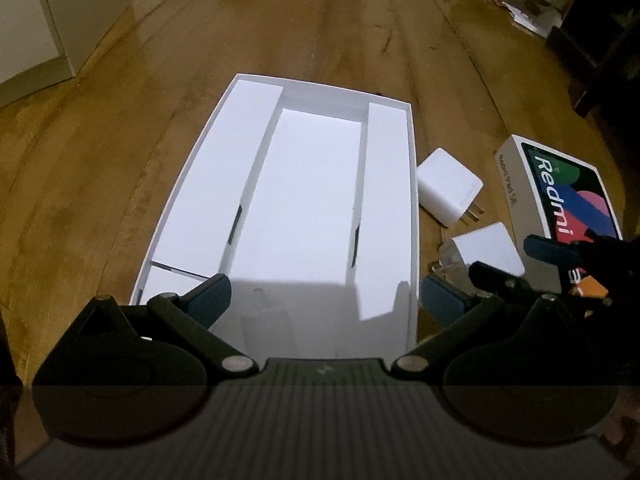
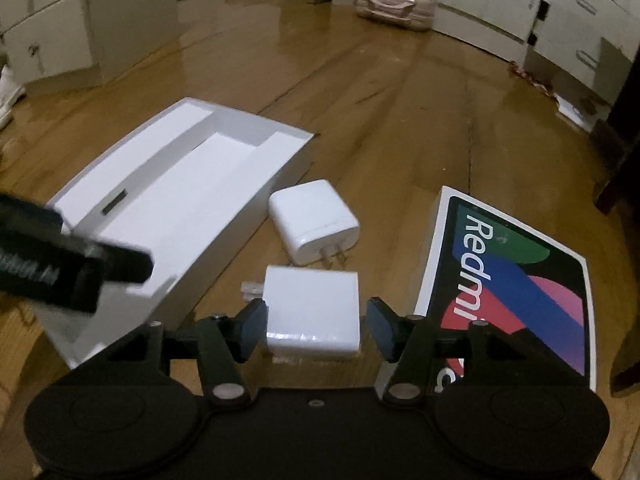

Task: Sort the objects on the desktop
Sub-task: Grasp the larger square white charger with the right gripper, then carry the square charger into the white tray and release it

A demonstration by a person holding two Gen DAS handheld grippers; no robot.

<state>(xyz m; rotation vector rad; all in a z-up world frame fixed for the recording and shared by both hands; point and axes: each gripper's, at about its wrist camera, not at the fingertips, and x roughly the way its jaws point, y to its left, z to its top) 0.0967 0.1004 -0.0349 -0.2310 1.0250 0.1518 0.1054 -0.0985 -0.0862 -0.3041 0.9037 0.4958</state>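
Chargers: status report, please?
Left gripper open over tray. Right gripper open, straddling near charger, not clamped. Far charger on floor. Nothing blocking.

Two matching black tongs (image 1: 322, 296) and (image 2: 316, 330): each has blue ribbed pads (image 1: 208, 300) on jointed black arms, silver pivot screws, two round black discs, and a ridged dark body along the frame's bottom.

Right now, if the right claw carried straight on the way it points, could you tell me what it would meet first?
Most likely the near white charger, which already sits between the right claw's open fingers; past that lies a second charger. Depth is hard to judge.
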